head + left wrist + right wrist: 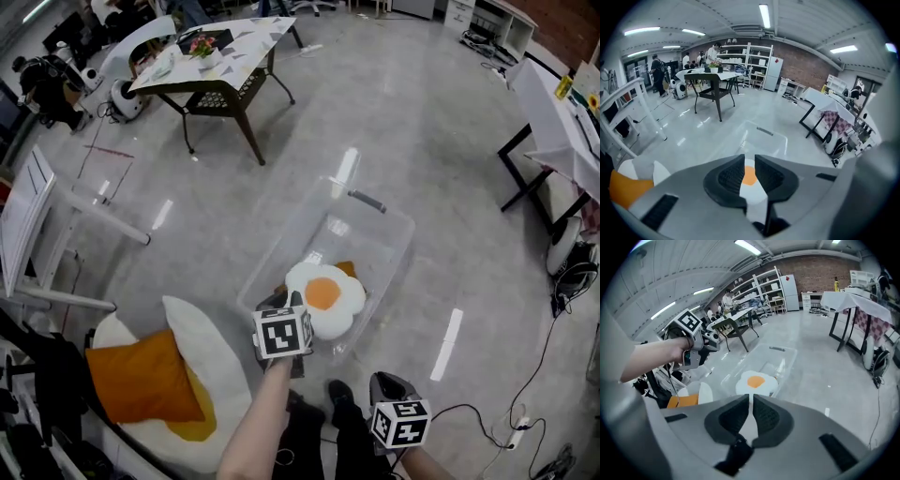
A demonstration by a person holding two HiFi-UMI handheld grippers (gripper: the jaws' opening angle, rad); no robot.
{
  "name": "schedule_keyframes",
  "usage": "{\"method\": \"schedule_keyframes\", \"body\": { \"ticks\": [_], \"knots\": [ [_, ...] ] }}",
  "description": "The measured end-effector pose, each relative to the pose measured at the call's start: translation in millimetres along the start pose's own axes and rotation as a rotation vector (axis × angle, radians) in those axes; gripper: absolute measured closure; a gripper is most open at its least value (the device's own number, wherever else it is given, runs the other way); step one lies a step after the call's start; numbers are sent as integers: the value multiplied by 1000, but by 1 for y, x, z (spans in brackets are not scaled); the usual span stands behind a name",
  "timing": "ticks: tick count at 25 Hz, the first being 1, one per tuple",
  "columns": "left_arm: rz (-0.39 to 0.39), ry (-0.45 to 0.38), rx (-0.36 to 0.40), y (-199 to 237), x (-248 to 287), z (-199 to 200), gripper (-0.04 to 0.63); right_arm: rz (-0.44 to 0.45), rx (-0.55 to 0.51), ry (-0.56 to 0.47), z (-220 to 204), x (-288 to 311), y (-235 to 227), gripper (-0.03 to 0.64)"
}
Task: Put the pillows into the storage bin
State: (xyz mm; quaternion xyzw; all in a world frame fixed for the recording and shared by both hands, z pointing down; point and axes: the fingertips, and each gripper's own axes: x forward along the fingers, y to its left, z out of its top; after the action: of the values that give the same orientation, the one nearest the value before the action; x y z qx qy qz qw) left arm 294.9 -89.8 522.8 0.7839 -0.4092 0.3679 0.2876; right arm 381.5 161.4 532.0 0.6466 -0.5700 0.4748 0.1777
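A fried-egg pillow lies in the clear storage bin on the floor, at the bin's near end. My left gripper hangs over the pillow's near edge. In the left gripper view its jaws stand a little apart, pads off the pillow, which shows through the gap. My right gripper is lower right, away from the bin, its jaws shut with nothing in them. An orange pillow and a white and yellow pillow rest on a seat at lower left.
A table with a black chair stands at the back left. A white rack is at the left, a black-legged table at the right. Cables trail over the floor at lower right. The person's shoes are just below the bin.
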Motion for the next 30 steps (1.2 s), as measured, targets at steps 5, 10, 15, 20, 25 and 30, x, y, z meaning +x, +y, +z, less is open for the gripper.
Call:
{"method": "schedule_keyframes", "body": {
  "ticks": [5, 10, 15, 20, 25, 30],
  "knots": [
    [-37, -27, -138, 13, -23, -43, 531, 70, -92, 39, 4, 9, 16, 591],
    [55, -57, -239, 68, -45, -83, 517, 150, -229, 82, 13, 35, 51, 591],
    [177, -102, -441, 144, -82, -132, 511, 250, -408, 143, 16, 62, 111, 591],
    [302, -131, -603, 214, -124, -196, 494, 337, -553, 204, -8, 82, 179, 591],
    [420, -140, -763, 272, -164, -275, 469, 416, -703, 264, -48, 100, 245, 591],
    [524, -132, -887, 325, -198, -358, 440, 466, -808, 329, -95, 122, 305, 591]
  ]
}}
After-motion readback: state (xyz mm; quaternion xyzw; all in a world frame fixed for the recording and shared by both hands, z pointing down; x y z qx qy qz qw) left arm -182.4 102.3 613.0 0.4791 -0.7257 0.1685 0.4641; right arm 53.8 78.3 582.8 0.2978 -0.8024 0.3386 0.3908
